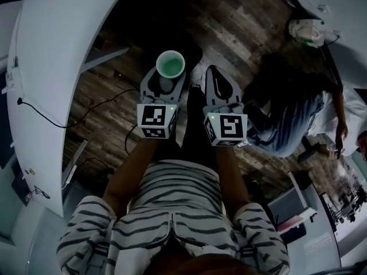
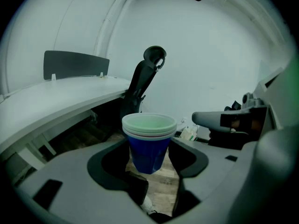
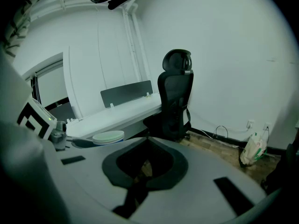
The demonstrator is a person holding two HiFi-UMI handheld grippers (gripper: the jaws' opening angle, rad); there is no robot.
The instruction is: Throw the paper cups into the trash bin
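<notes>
A stack of blue paper cups [image 2: 148,141] with a pale rim stands upright between the jaws of my left gripper [image 2: 149,158], which is shut on it. From the head view the cups [image 1: 170,65] show from above, at the tip of the left gripper [image 1: 164,82], held over the wooden floor. My right gripper [image 1: 214,78] hangs beside it, shut with nothing in it. In the right gripper view its jaws [image 3: 145,143] meet at the tip, and the cups' rim [image 3: 108,137] shows to their left. No trash bin is in view.
A curved white desk [image 1: 51,79] runs along the left. A black office chair [image 3: 175,97] stands by the wall, and a plastic bag [image 3: 253,149] lies on the floor near a cable. A person in jeans [image 1: 287,125] sits at the right.
</notes>
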